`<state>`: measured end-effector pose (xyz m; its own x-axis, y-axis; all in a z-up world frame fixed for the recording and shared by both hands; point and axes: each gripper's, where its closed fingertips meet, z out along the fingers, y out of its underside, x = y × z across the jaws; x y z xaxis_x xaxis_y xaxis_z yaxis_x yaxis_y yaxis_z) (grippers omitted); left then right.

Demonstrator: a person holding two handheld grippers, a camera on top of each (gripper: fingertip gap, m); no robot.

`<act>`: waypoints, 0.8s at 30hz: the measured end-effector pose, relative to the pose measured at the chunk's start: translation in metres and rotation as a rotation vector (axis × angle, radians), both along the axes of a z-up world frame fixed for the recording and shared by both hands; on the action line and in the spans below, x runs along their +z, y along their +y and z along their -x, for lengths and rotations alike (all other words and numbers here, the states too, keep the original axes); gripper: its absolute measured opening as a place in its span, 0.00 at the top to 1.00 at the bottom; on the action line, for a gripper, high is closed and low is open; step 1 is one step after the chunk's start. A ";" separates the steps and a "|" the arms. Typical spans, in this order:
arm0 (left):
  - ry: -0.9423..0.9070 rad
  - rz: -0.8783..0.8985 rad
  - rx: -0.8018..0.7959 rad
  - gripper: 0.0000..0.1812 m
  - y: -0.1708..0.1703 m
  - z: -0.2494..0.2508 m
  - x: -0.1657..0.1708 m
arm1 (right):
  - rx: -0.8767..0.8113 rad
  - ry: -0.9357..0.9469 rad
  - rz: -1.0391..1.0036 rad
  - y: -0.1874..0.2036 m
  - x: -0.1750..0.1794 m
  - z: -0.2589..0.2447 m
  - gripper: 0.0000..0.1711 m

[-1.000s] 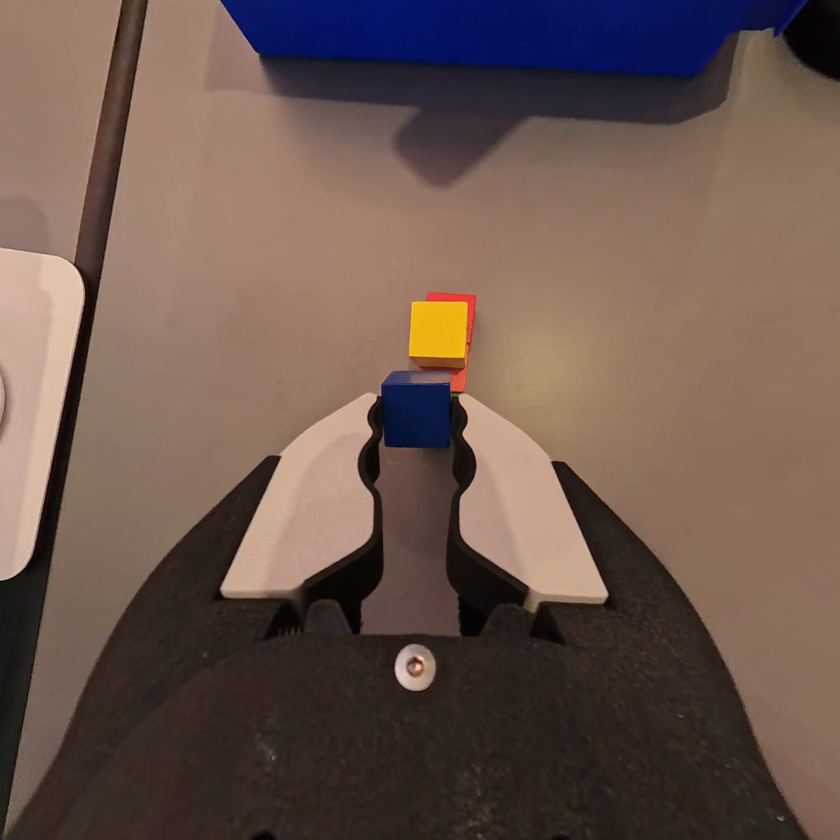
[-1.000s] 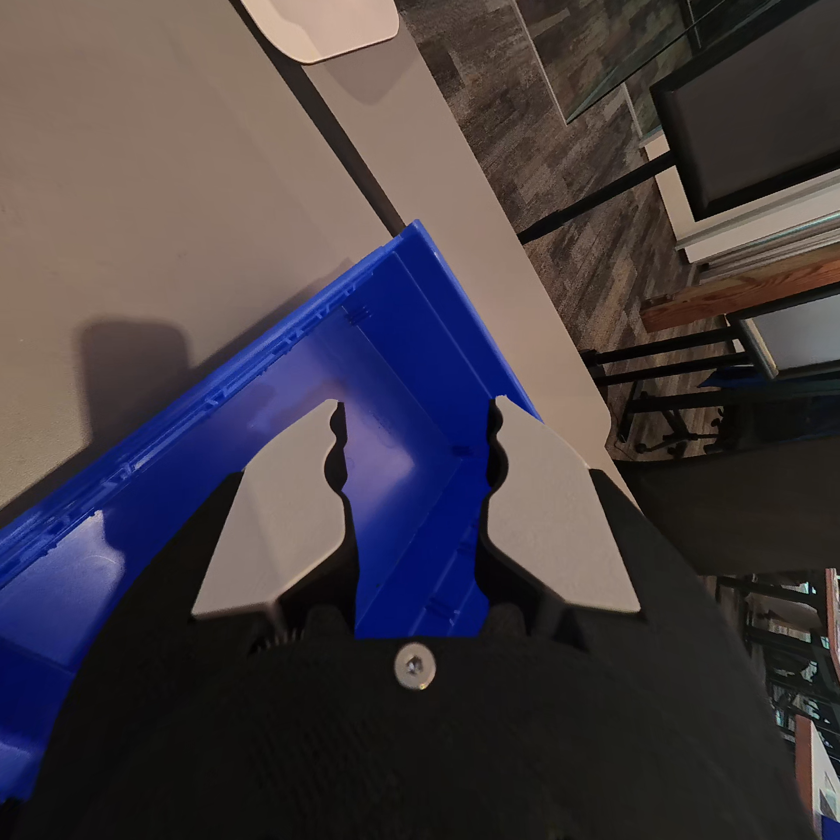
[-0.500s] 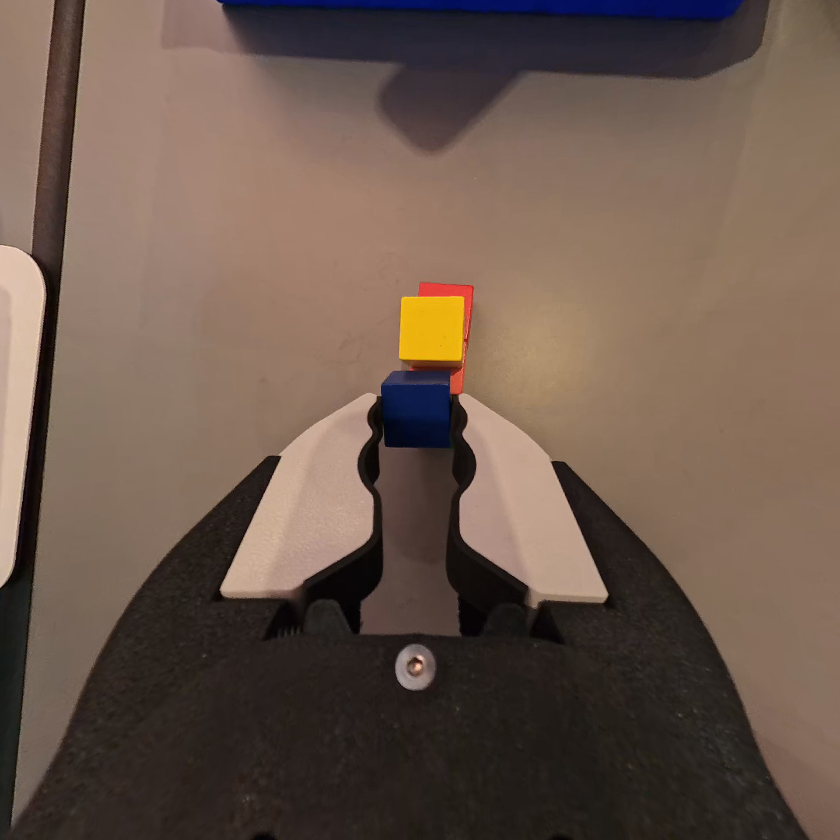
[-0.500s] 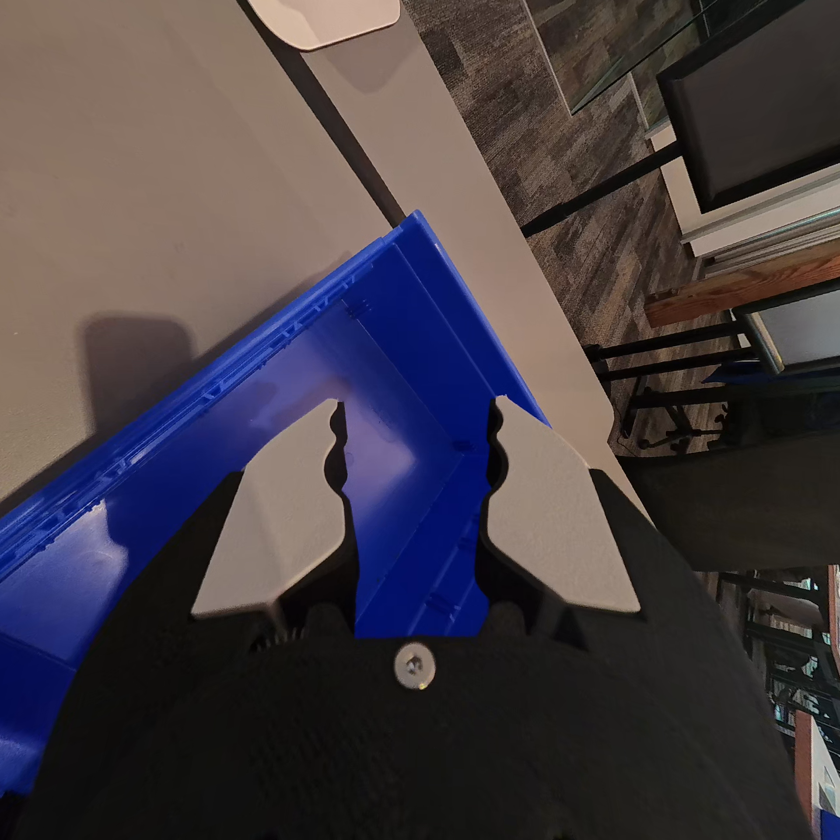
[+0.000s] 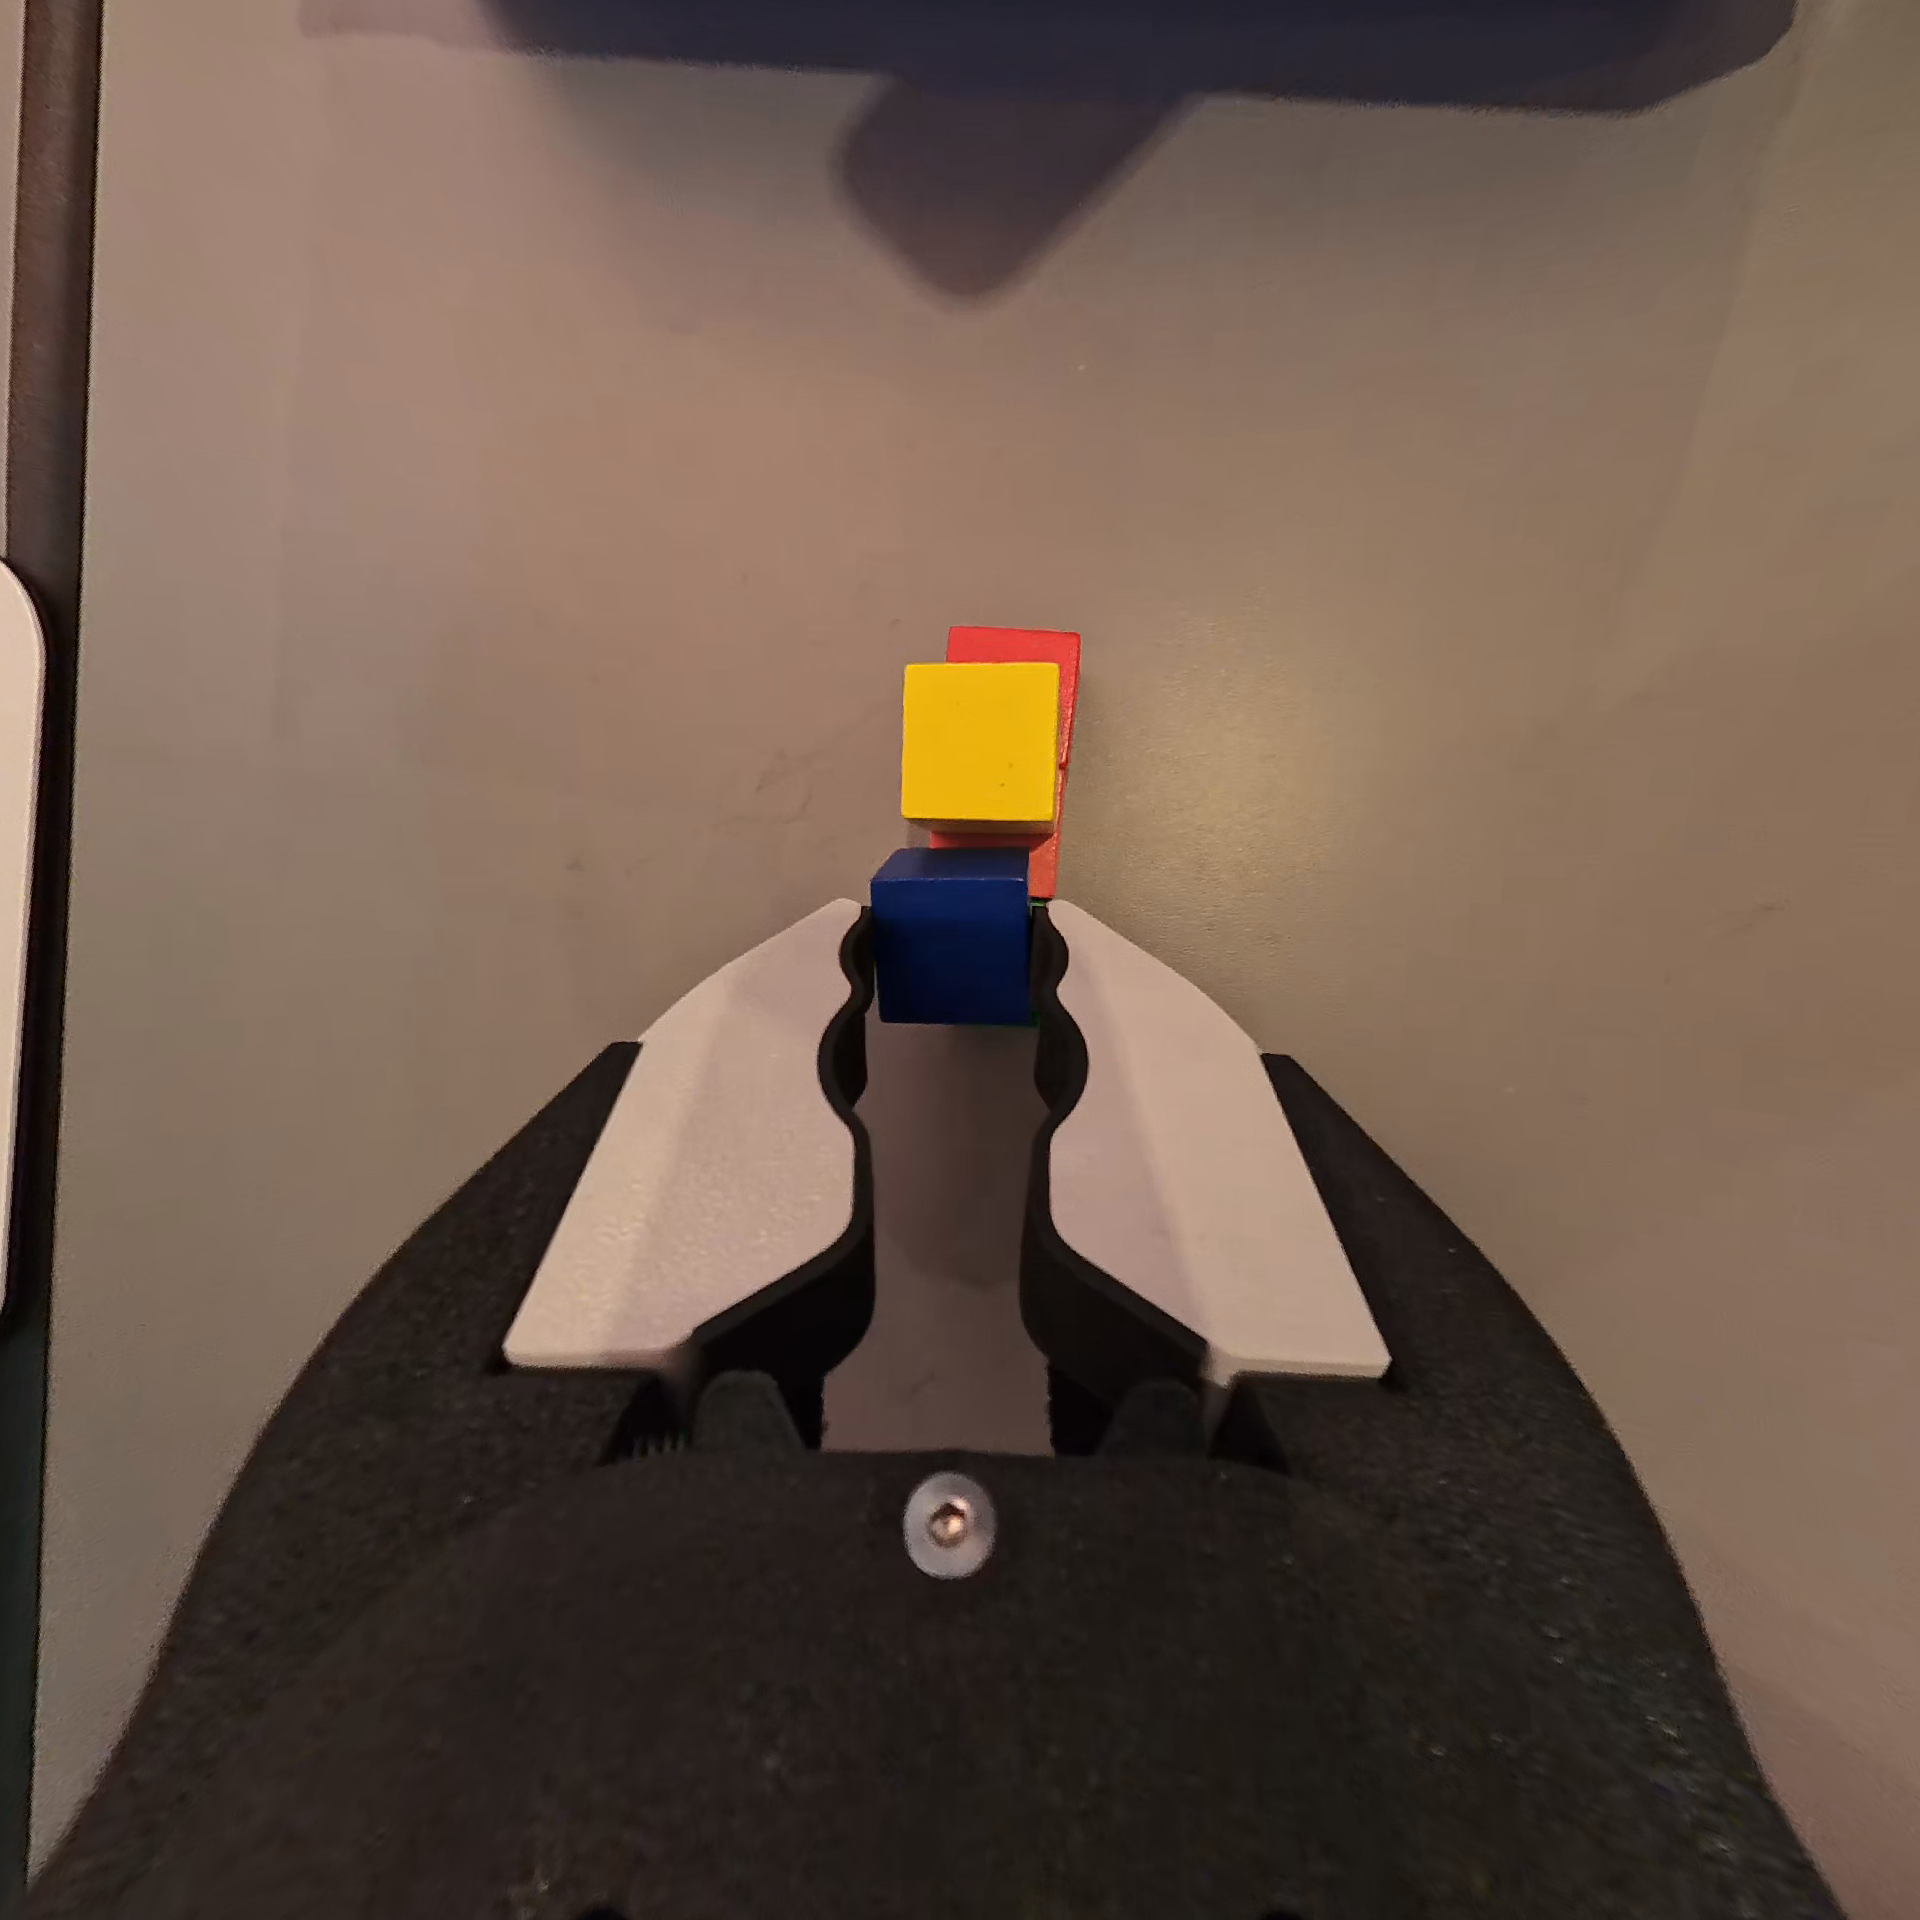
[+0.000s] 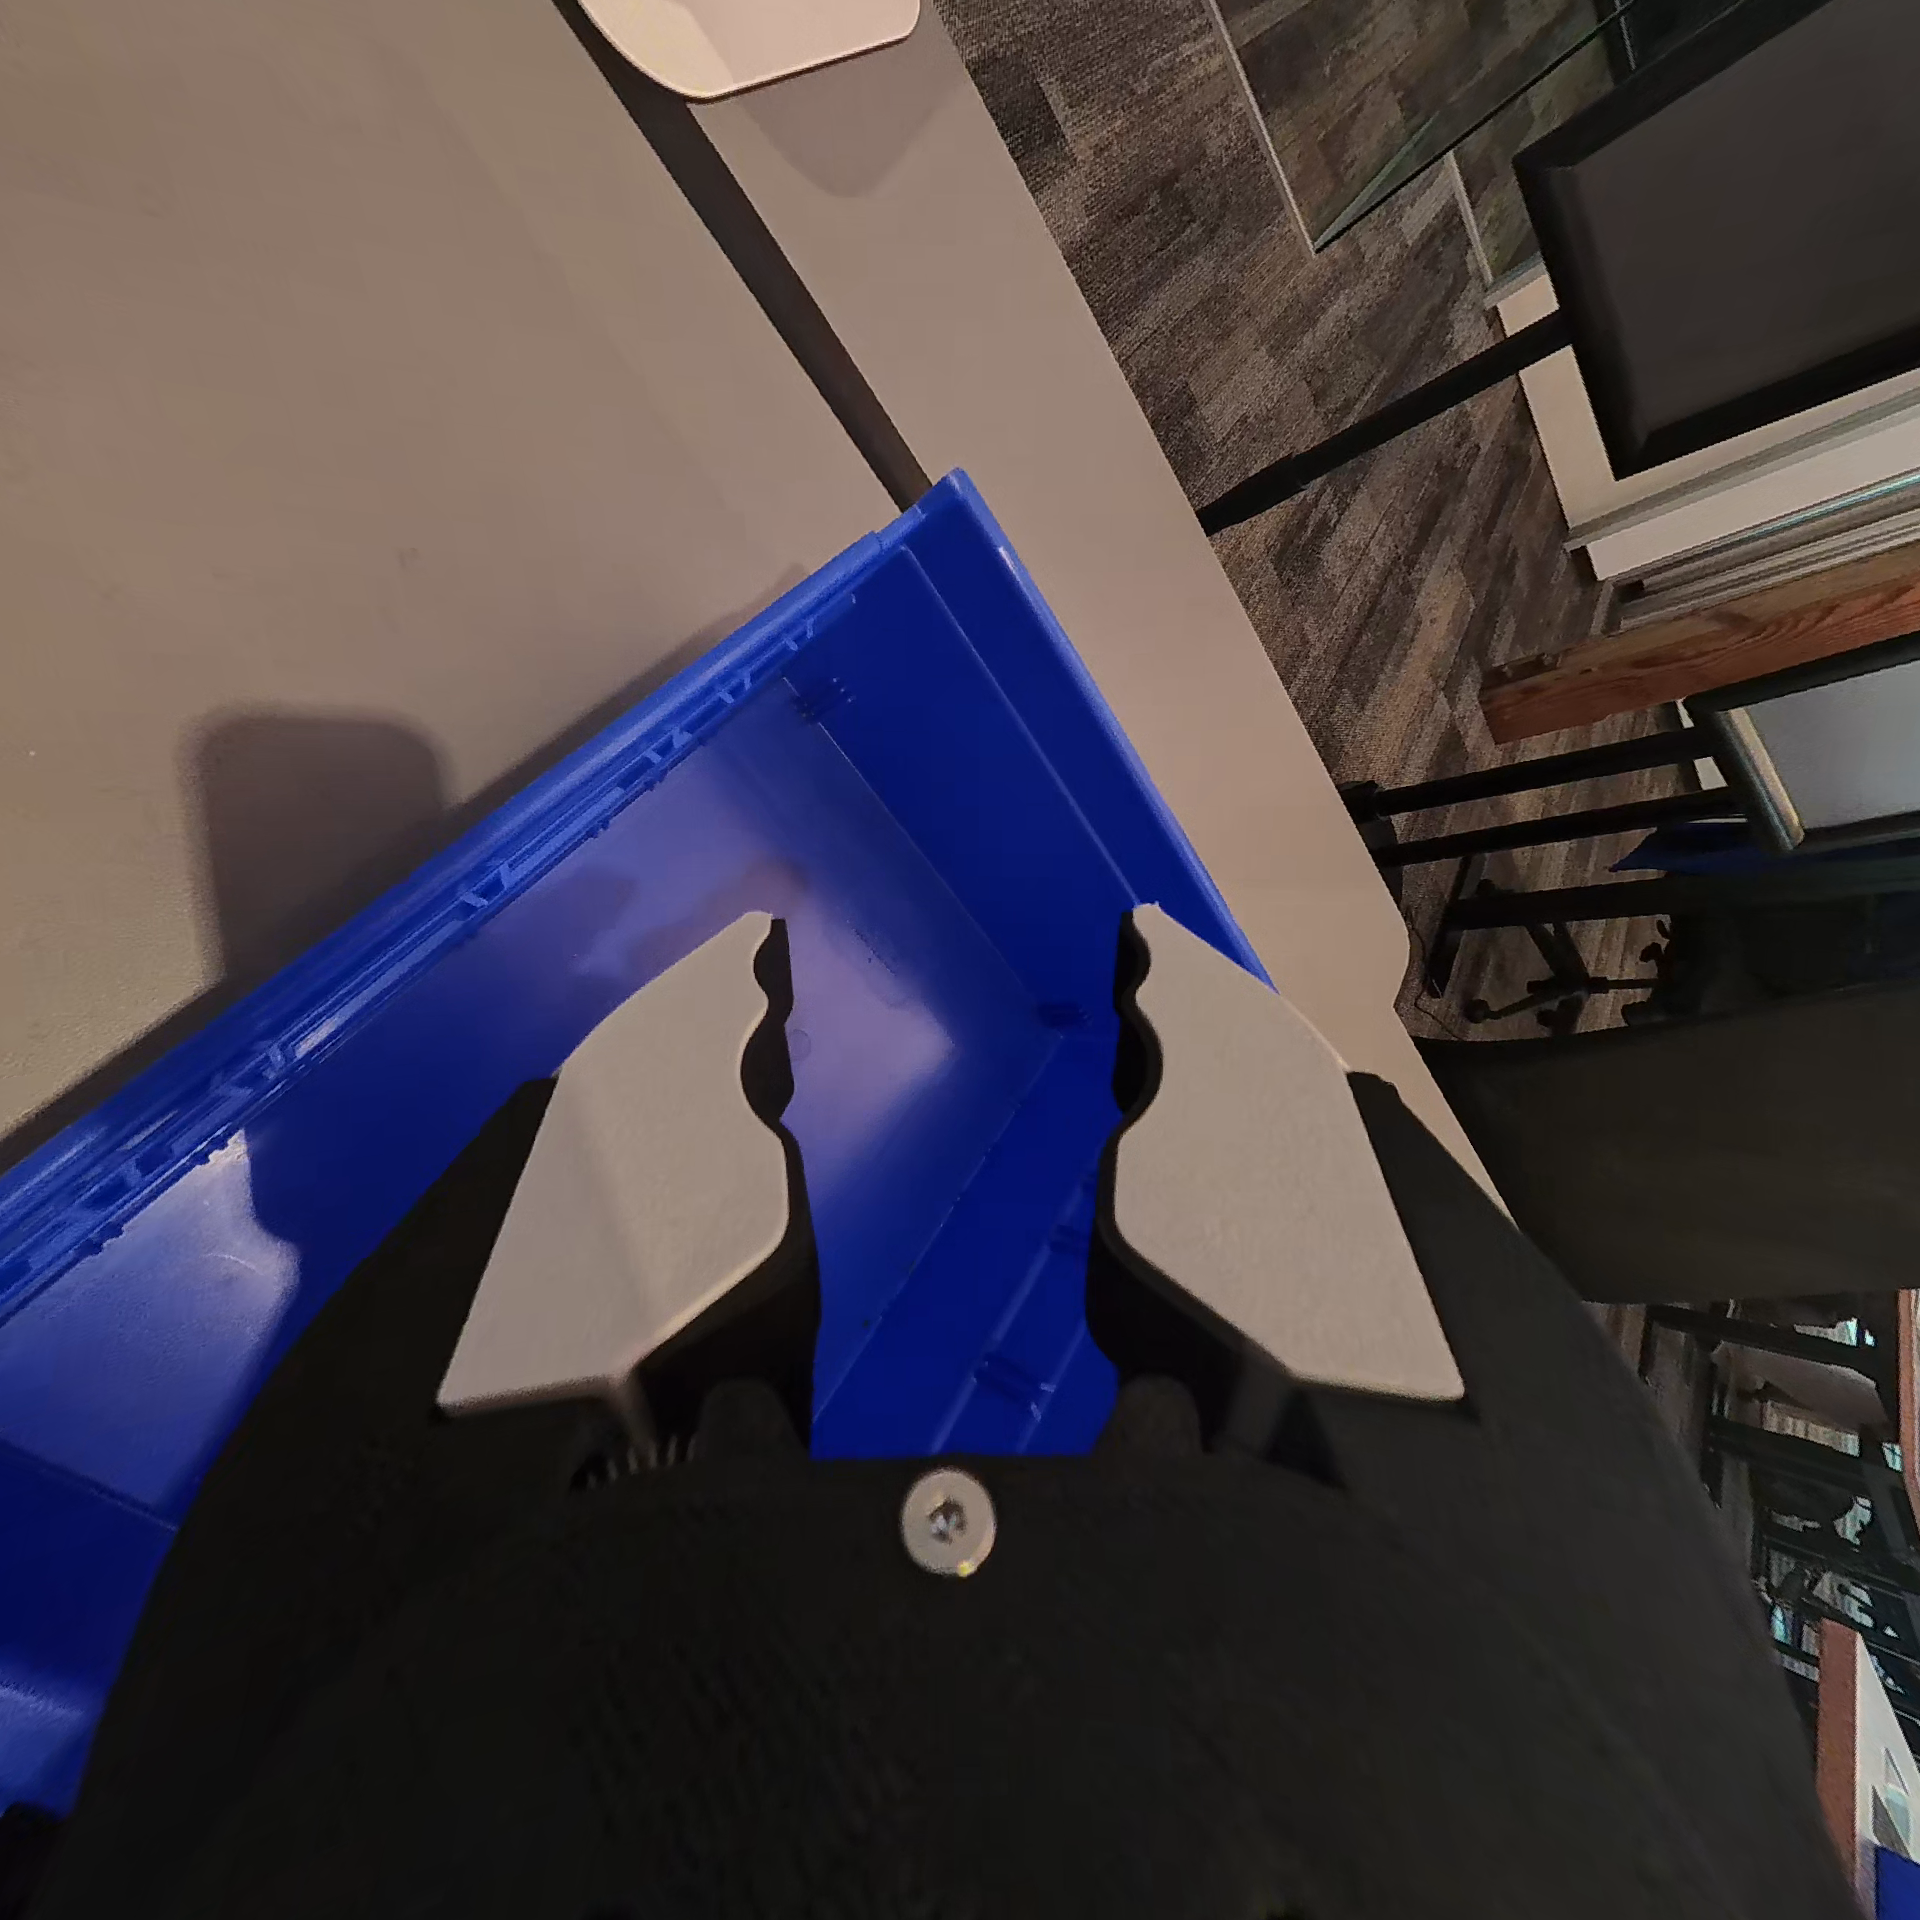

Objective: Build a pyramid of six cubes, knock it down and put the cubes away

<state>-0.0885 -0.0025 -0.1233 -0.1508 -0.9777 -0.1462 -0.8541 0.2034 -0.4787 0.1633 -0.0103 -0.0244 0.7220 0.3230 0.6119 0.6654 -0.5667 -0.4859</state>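
Your left gripper (image 5: 953,961) is clamped on the blue cube (image 5: 951,940), gripped flat on its two side faces; it looks small, rigid, light and smooth-painted, so hold it square or it may slip. Just beyond sit the yellow cube (image 5: 980,741) and red cube (image 5: 1013,646) on the table (image 5: 1455,623). Your right gripper (image 6: 951,971) hangs spread and empty over the blue bin (image 6: 987,665).

Grey table (image 6: 364,436) bearing a dark seam (image 6: 790,312); a white rounded tray (image 6: 748,42) is lying across the seam at the table's far end. Beyond the table's edge, patterned carpet (image 6: 1195,260) is showing, with a dark-framed panel (image 6: 1745,208) standing on it.
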 end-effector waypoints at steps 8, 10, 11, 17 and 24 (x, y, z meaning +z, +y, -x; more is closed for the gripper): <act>0.000 -0.002 -0.008 0.84 -0.001 -0.002 -0.001 | -0.003 -0.001 0.009 0.000 -0.002 -0.001 0.64; -0.001 -0.004 -0.003 0.84 0.000 -0.002 -0.001 | -0.003 0.000 0.009 0.000 -0.003 -0.001 0.64; -0.002 0.000 -0.004 0.84 0.000 -0.002 -0.001 | -0.003 -0.001 0.010 0.000 -0.003 -0.001 0.64; -0.005 0.002 -0.010 0.84 -0.002 -0.004 -0.001 | -0.003 -0.002 0.016 0.000 -0.004 -0.001 0.64; -0.020 0.011 0.003 0.84 -0.003 -0.007 -0.001 | -0.003 -0.002 0.020 0.000 -0.006 -0.001 0.64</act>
